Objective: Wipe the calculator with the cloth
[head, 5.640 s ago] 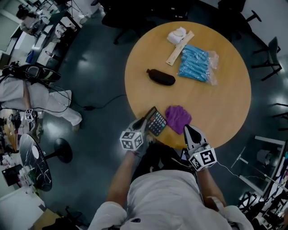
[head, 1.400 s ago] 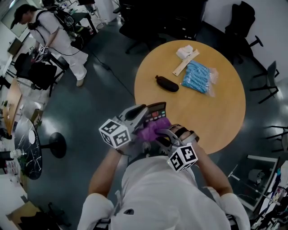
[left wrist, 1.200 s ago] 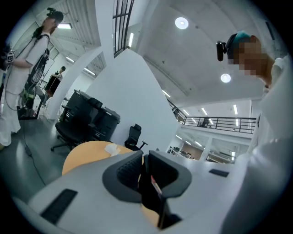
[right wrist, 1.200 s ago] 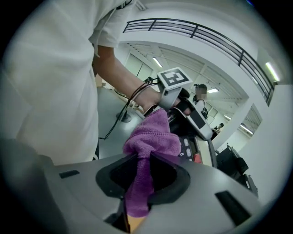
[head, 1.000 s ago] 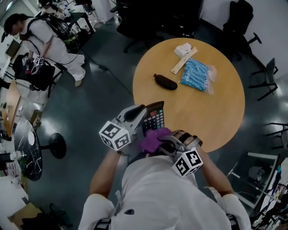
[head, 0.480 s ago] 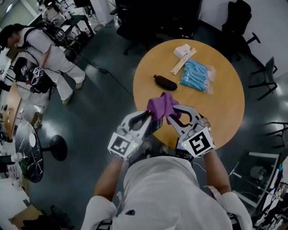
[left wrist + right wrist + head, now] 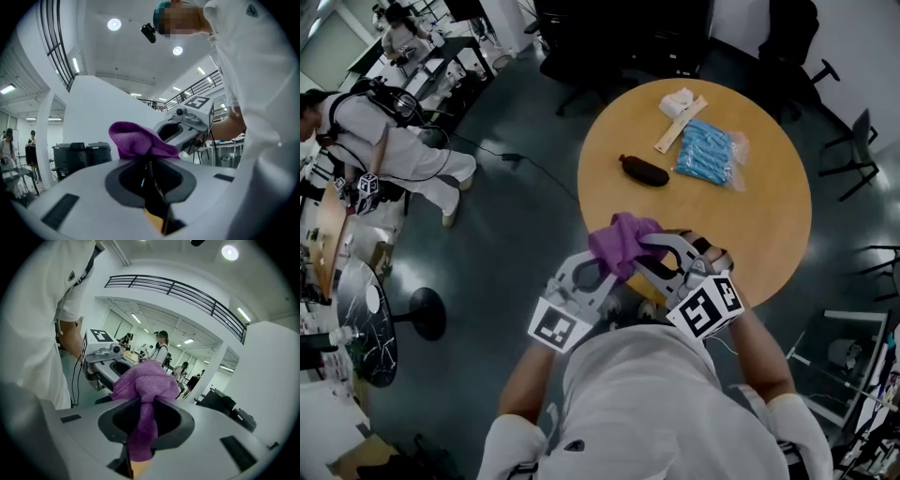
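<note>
In the head view both grippers are lifted in front of my chest, off the near edge of the round table (image 7: 769, 216). My left gripper (image 7: 602, 265) is shut on the calculator, which is hidden under the cloth there. In the left gripper view the calculator (image 7: 151, 183) shows edge-on as a thin dark slab between the jaws. My right gripper (image 7: 643, 247) is shut on the purple cloth (image 7: 619, 241), which is bunched over the calculator's far end. A strip of the cloth (image 7: 143, 394) runs down between the right gripper's jaws.
On the table's far side lie a black pouch (image 7: 642, 171), a blue packet (image 7: 705, 152) and a white roll with a wooden ruler (image 7: 678, 105). Dark chairs (image 7: 853, 141) ring the table. A person (image 7: 384, 131) stands at the left, near a floor cable (image 7: 525, 159).
Both grippers have risen and drawn in toward my chest. The calculator has rolled from face-up to edge-on. The cloth has gone from below the calculator to over its far end.
</note>
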{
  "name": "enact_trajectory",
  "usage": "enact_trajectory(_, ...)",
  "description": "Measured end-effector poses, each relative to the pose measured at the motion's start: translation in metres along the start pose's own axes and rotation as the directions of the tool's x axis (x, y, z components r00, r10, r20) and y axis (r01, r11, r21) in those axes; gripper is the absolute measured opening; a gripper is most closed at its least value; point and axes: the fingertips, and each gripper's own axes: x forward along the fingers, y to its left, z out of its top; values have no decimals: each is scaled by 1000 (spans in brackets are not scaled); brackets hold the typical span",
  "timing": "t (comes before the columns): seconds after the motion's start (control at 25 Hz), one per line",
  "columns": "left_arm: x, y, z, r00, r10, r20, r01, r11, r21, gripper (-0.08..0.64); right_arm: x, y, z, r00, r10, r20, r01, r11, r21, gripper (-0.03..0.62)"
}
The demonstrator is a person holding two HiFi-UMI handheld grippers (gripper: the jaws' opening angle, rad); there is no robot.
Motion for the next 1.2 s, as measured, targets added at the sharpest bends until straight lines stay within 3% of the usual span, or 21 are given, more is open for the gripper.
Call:
enact_trajectory(0.32, -8, -8, 7, 999, -40, 6, 40, 997, 60, 51, -13, -5, -14, 1000, -1, 5, 0, 996, 87, 81)
enact_trajectory(0.52, -27, 0, 19, 998, -37, 54, 40, 997, -60, 51, -30, -23, -14, 995, -20, 101, -2, 977, 214, 81)
enact_trajectory(0.76, -39, 14, 60, 981, -52, 189, 61, 997, -43, 51, -52, -45, -6, 960, -48, 276, -81, 895, 439, 81)
enact_trajectory(0.92, -46, 24, 84, 960, -48, 274, 73, 994, -82, 51, -57, -47, -4, 927, -58, 369, -163, 826, 539, 81)
enact_trajectory(1.04, -49, 31, 94, 949, -39, 313, 77, 991, -108, 51, -55, -41, -6, 914, -60, 402, -206, 785, 585, 81)
enact_trajectory(1.2, -46, 31, 96, 949, -35, 315, 68, 993, -94, 51, -47, -24, -18, 916, -38, 399, -240, 746, 621, 81)
